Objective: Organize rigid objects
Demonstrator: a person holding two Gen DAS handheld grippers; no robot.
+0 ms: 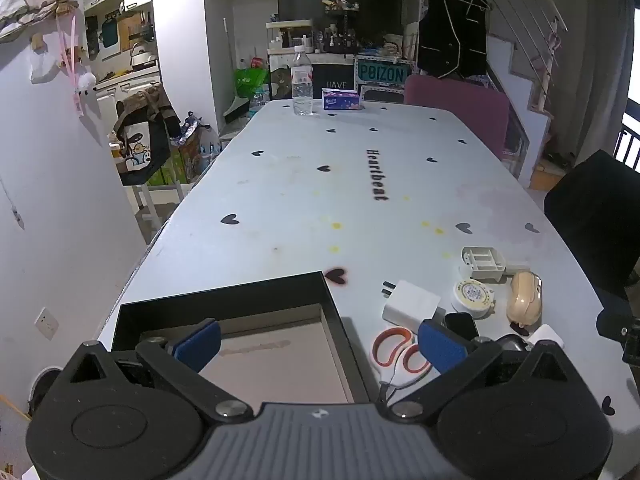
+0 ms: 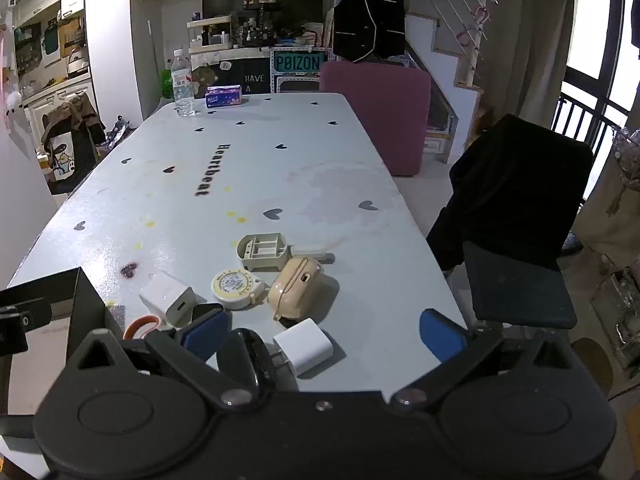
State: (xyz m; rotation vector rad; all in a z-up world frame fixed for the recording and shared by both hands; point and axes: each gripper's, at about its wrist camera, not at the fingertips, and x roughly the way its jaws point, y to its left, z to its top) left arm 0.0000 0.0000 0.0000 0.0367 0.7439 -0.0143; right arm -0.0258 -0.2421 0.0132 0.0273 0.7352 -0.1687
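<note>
Both tongs hang over the near end of a long pale desk (image 1: 304, 184) printed with small black hearts and the word "Heartbeat". The left tongs (image 1: 320, 344) stand wide open with nothing between the blue pads; one pad sits over the open black box (image 1: 224, 300), whose tan floor is bare, the other over the clutter beside it. The right tongs (image 2: 324, 332) are spread just as wide and grip nothing. The things to be sorted lie in a loose cluster on the desk to the right of the box — none of them in it. Nearest the box are scissors with orange handles (image 1: 394, 350), partly hidden by the left tongs. Beside them lies a white charger (image 1: 412, 302) with its prongs pointing up the desk, and just right of that a round yellow-and-white tape measure (image 2: 236, 284). A beige earbud case (image 2: 296, 292) lies touching or nearly touching the tape measure, and behind both sits a grey plastic holder with compartments (image 2: 262, 252). A second white charger (image 2: 306, 346) rests between the right tongs' pads, next to a black oval object (image 2: 248, 356) that I cannot identify. At the far end of the desk stand a water bottle (image 1: 302, 82) and a small tissue pack (image 1: 342, 100).
</note>
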